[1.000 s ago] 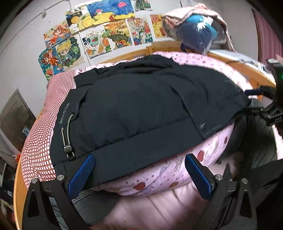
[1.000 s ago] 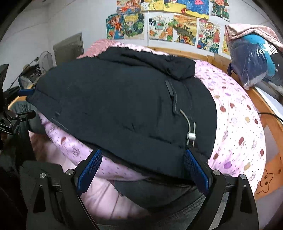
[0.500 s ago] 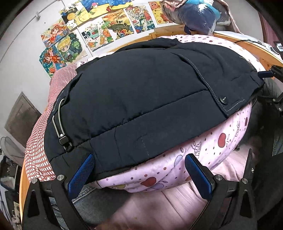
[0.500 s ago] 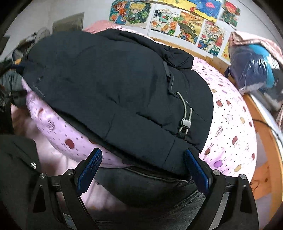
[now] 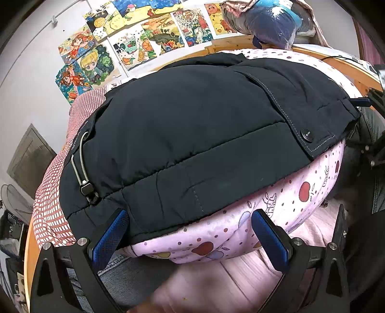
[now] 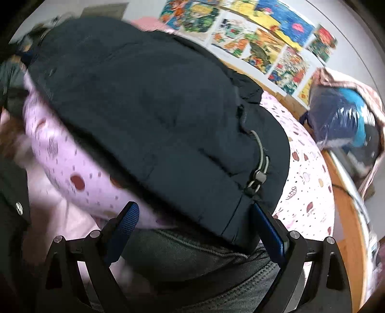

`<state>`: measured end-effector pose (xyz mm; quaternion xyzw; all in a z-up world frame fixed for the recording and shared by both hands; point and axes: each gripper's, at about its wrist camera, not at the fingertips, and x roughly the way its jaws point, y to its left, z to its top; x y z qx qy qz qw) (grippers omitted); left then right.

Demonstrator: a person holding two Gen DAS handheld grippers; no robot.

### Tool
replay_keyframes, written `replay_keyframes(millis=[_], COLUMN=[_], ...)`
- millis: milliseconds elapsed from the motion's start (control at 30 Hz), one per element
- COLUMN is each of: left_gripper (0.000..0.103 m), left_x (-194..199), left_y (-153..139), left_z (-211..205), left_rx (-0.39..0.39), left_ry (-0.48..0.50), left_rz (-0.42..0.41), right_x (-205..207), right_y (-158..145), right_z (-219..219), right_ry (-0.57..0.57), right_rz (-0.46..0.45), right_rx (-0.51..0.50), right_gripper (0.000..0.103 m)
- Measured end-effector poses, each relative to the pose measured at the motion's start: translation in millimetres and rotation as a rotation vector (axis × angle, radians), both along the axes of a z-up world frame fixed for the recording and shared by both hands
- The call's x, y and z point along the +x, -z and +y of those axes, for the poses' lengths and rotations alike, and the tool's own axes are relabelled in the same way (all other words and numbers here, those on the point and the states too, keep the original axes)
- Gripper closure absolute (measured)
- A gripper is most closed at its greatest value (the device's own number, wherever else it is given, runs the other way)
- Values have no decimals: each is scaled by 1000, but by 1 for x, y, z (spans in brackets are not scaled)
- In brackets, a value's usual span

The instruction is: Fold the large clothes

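**Dark jacket spread on the pink bedding, both grippers spread at its hem**

On the left side, the left gripper has its blue-padded fingers set wide apart, holding nothing — the left pad sits right at the lower hem of the dark padded jacket, the right pad over the pink patterned duvet. The jacket lies flat across the duvet on the bed. A grey drawcord with a toggle hangs at the jacket's left hem corner, and a snap button shows on the front placket toward the right. A red-checked sheet runs along the bed's left edge. Colourful drawings cover the wall behind, and a plastic-wrapped bundle rests at the head of the bed.

On the right side, the view is blurred. The right gripper is also spread, gripping nothing — its right pad touches the jacket at the hem corner, just below a second drawcord toggle. Grey denim lies beneath the fingers.
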<state>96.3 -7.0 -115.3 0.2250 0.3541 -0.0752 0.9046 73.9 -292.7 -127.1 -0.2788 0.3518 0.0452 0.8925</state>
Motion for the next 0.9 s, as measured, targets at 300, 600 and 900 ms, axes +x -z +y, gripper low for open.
replay_keyframes(millis=[300, 600, 900], left_gripper=[0, 0, 5], left_x=[0, -20, -8], left_y=[-2, -8, 1], left_z=[2, -15, -30], left_rx=[-9, 78, 255], left_ry=[-3, -10, -95], left_rz=[-7, -153, -244], right_x=[-12, -18, 28], right_y=[-24, -93, -108], right_z=[3, -18, -54], right_ry=[78, 69, 68], right_rz=[-138, -314, -325], right_rx=[29, 246, 428], right_gripper=[12, 12, 12])
